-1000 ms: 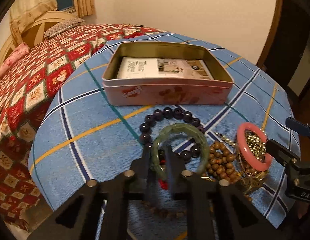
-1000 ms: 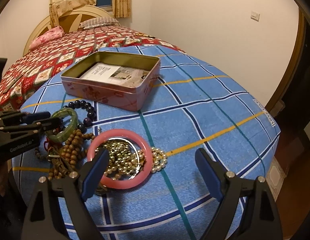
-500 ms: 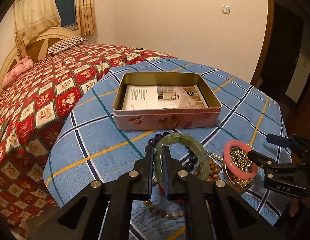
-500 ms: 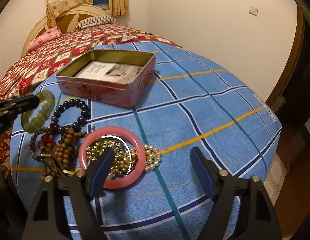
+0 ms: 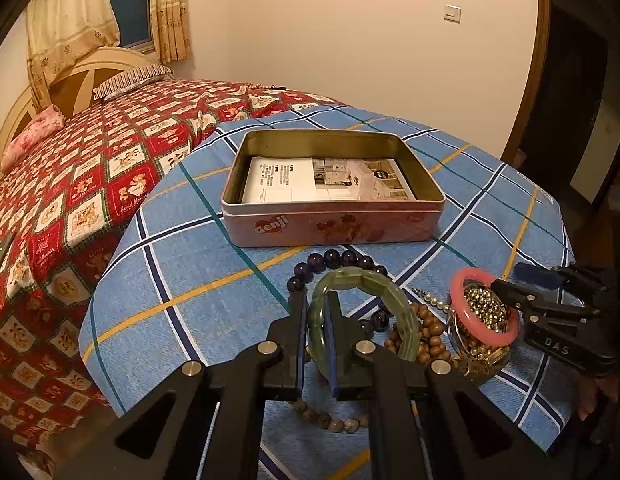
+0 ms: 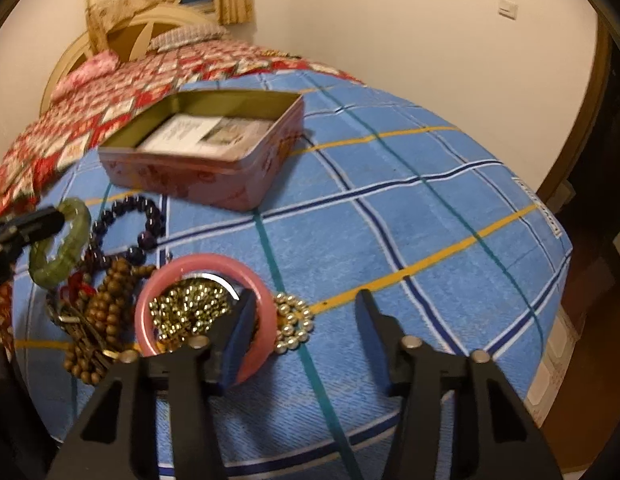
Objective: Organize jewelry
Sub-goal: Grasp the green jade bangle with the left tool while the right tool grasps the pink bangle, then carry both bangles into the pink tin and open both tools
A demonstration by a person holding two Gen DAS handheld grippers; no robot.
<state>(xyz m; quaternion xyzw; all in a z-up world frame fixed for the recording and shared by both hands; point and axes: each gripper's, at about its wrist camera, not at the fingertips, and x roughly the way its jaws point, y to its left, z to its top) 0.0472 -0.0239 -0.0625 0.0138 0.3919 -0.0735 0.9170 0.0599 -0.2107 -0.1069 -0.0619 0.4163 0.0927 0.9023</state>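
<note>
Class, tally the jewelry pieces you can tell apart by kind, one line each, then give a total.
Solid bangles: 2, green jade bangle and pink bangle
Beaded pieces: 4, dark purple, brown wooden, gold, pearl
Total: 6

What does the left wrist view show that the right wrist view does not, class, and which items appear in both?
Only the left wrist view shows the left gripper from behind, its fingers shut on the green bangle, plus the grey bead strand beneath it.

Only the right wrist view shows the right gripper with fingers wide apart, one finger over the pink bangle, and the red tassel.

Both show the open pink tin holding a leaflet, the dark purple bead bracelet, brown wooden beads, gold beads and the blue checked tablecloth.
</note>
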